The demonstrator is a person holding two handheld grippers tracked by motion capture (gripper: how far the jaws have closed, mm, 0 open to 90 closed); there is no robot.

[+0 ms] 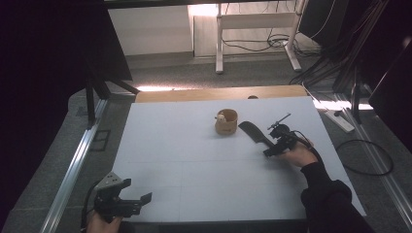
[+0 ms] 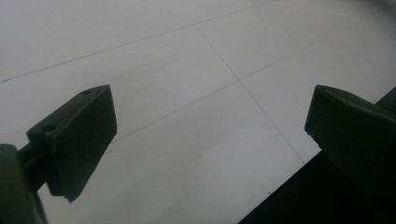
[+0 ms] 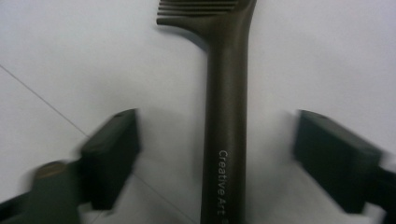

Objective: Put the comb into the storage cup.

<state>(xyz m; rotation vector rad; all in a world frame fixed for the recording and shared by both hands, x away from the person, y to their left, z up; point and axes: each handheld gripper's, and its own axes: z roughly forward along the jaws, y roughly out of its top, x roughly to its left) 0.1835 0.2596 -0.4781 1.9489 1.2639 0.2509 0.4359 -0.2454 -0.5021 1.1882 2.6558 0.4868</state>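
Note:
A dark comb (image 1: 252, 131) lies flat on the white table (image 1: 194, 160), right of centre, teeth toward the far left. In the right gripper view its handle (image 3: 226, 116), printed "Creative Art", runs straight up between my jaws. My right gripper (image 1: 268, 147) sits low over the handle's end; both pads (image 3: 114, 154) stand a clear gap away from it on either side, so it is open. My left gripper (image 1: 137, 191) hovers at the table's front left corner. It is open wide over bare table (image 2: 187, 70) with nothing between its fingers (image 2: 79, 140).
A round wooden cup (image 1: 226, 121) holding a small pale object stands just left of the comb's teeth. The table's front edge (image 2: 289, 182) runs close under the left gripper. Beyond the table are a desk frame (image 1: 219, 43), floor cables (image 1: 369, 155) and a power strip (image 1: 340, 121).

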